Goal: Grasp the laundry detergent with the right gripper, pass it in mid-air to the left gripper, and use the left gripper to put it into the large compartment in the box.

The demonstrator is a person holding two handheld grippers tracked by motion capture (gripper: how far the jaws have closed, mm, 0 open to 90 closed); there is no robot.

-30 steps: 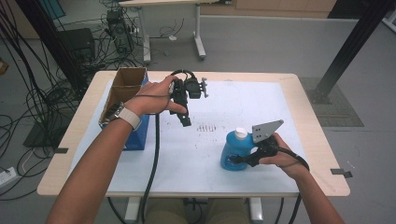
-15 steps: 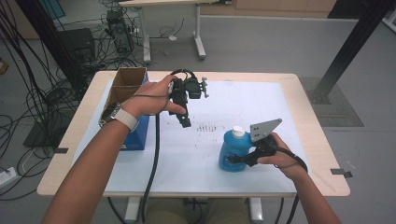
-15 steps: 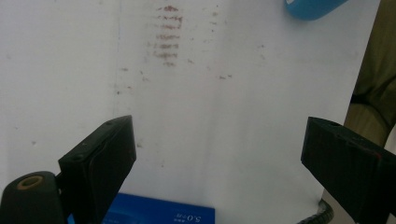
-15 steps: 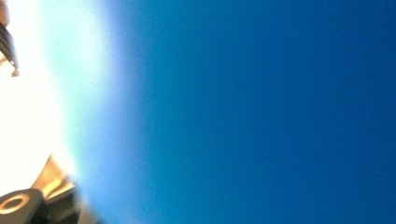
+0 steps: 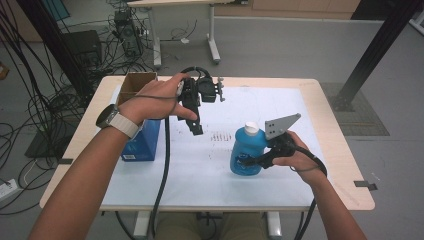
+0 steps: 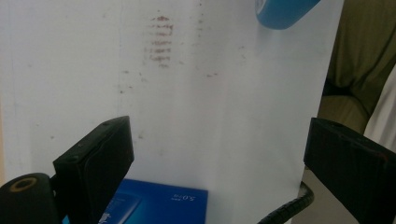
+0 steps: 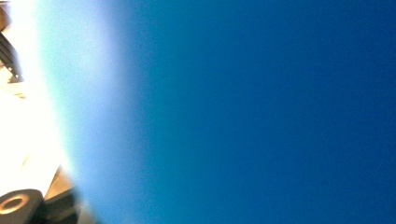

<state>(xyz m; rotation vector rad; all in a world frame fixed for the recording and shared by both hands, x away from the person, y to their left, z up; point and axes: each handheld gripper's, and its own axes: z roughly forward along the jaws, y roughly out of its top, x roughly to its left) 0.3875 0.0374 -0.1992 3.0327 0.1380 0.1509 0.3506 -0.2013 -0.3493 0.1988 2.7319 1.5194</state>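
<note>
A blue bottle (image 5: 245,150) with a white cap is held just above the white paper, and my right gripper (image 5: 256,162) is shut on its lower body from the right. In the right gripper view the bottle (image 7: 233,112) is a close blue blur. A hand holds my left gripper (image 5: 195,129) in the air over the table's middle, pointing down. Its jaws have just been opening and now stand open (image 6: 219,158) with nothing between them. Below it lie the stained paper and the bottle's base (image 6: 285,7).
A blue carton (image 5: 142,142) lies at the table's left, also seen under the left gripper (image 6: 159,205). An open cardboard box (image 5: 137,82) stands behind it. White paper (image 5: 210,175) covers most of the wooden table (image 5: 330,125). Cables trail from both grippers.
The right gripper has lifted the blue bottle slightly and carried it a little left. The left hand has risen a little with its gripper.
</note>
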